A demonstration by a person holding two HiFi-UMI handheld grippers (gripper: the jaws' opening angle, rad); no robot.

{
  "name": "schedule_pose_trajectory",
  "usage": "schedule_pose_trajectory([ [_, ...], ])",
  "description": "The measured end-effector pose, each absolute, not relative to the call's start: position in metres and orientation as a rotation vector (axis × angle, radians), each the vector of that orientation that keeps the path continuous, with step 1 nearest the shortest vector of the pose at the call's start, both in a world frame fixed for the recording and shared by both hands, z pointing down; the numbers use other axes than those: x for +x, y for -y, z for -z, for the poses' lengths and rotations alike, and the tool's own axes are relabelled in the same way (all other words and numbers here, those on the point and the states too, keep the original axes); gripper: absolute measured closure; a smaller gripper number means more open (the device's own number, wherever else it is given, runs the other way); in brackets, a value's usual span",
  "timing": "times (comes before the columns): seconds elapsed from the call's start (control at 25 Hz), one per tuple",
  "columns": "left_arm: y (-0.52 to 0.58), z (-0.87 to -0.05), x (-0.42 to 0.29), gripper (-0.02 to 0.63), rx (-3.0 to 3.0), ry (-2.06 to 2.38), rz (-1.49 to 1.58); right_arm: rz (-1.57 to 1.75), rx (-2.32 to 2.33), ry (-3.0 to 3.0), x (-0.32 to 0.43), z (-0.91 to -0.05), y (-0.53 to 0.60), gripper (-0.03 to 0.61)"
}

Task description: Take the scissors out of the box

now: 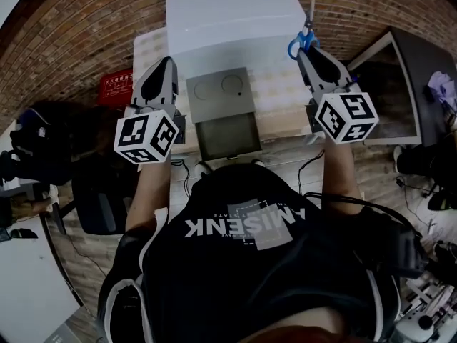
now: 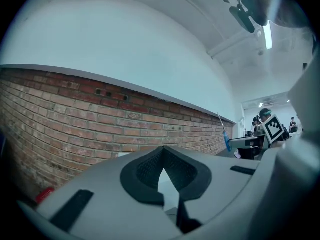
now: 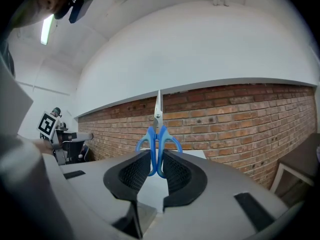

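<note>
Scissors [image 3: 159,139] were clear of the box [image 1: 198,138], the job seemingly done, blue handles pinched in your right gripper [image 3: 157,161], jaws of your left gripper [image 2: 163,156] pressed together, empty.

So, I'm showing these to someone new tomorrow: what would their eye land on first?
Most likely the blue-handled scissors, clamped by their handles in the right gripper and standing upright, blades up, against the brick wall. Next, the left gripper, shut and empty at the head view's left. A white box lies between the two grippers there.
</note>
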State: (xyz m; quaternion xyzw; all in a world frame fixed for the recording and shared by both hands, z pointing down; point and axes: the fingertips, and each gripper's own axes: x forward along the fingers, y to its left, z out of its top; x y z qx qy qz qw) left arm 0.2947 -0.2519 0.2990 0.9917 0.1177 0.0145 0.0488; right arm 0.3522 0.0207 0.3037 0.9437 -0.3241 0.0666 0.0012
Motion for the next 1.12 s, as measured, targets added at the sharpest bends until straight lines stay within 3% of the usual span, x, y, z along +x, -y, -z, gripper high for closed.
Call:
schedule_pose_trajectory([
  [1.12, 0.286, -0.301, 0.308, 0.603, 2.989, -0.454, -0.037, -0.186, 2.961, 0.941, 0.357, -0.291, 0.025, 0.472],
])
